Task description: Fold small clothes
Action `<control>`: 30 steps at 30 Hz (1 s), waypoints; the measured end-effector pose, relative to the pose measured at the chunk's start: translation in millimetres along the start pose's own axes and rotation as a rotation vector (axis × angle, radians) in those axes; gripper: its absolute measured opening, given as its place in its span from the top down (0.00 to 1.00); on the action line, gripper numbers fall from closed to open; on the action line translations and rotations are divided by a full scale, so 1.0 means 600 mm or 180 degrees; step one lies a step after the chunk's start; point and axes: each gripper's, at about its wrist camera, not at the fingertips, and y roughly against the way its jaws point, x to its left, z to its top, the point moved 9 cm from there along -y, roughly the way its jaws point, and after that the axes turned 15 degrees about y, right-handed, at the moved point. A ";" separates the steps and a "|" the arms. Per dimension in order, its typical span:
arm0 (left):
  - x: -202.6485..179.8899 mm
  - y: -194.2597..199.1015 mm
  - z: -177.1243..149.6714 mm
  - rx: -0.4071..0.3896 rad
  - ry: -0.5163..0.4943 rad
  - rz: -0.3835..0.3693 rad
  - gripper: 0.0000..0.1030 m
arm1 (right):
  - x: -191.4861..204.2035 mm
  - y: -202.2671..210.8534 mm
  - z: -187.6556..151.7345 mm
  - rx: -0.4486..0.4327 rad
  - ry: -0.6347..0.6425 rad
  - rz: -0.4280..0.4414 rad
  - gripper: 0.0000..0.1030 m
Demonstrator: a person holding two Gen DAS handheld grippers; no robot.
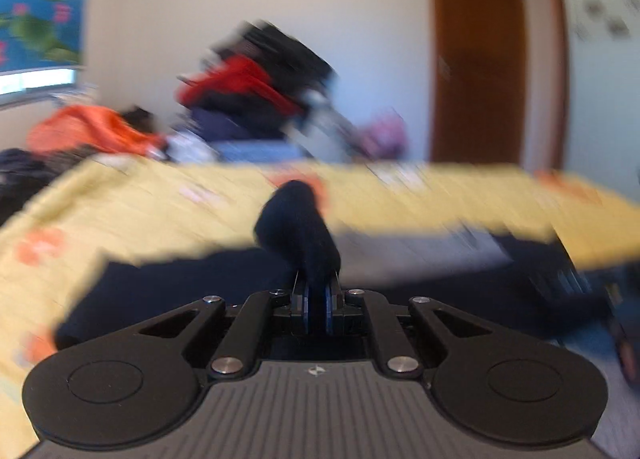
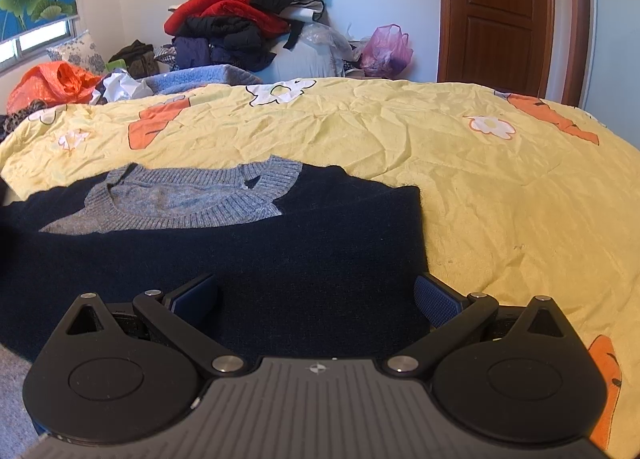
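A dark navy sweater (image 2: 240, 255) with a grey knit collar (image 2: 192, 195) lies flat on the yellow bedspread (image 2: 460, 187). My right gripper (image 2: 316, 299) is open and empty, low over the sweater's near right part, its fingers apart. In the blurred left wrist view my left gripper (image 1: 318, 295) is shut on a bunched fold of the navy sweater (image 1: 298, 227), which sticks up between the fingers. The rest of the sweater (image 1: 180, 291) spreads out below on the bedspread (image 1: 160, 211).
A tall pile of red, black and navy clothes (image 2: 244, 19) stands at the bed's far side. An orange bag (image 2: 52, 83) lies far left and a pink bag (image 2: 386, 51) near the brown door (image 2: 496, 11).
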 end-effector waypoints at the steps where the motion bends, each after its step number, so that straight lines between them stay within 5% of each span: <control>1: -0.014 -0.004 -0.019 0.0066 -0.0073 0.0008 0.93 | 0.000 0.000 0.000 -0.0002 -0.0003 0.0001 0.00; 6: -0.006 -0.020 -0.046 0.0466 -0.0035 -0.0054 0.92 | -0.001 0.000 0.000 -0.0010 -0.0012 0.0007 0.00; 13: 0.013 -0.020 -0.040 0.0466 0.0120 -0.0126 0.92 | 0.014 0.014 0.020 0.0083 -0.0061 0.0093 0.00; 16: 0.008 -0.027 -0.037 0.0464 0.0115 -0.0162 0.92 | 0.078 0.065 0.071 -0.0165 -0.0579 0.1066 0.00; 18: 0.003 -0.023 -0.031 0.0432 0.0134 -0.0305 0.89 | 0.144 0.074 0.091 0.0014 -0.0694 0.1706 0.00; 20: 0.007 -0.011 -0.025 0.0367 0.0269 -0.0540 0.69 | 0.198 0.063 0.096 0.0281 -0.0700 0.2039 0.00; 23: 0.032 0.004 -0.013 0.0156 0.0552 -0.0592 0.36 | 0.236 0.037 0.094 0.0514 -0.0822 0.2242 0.01; 30: 0.063 0.018 0.001 -0.0065 0.0896 -0.0550 0.30 | 0.228 0.009 0.080 0.0597 -0.1379 0.2382 0.14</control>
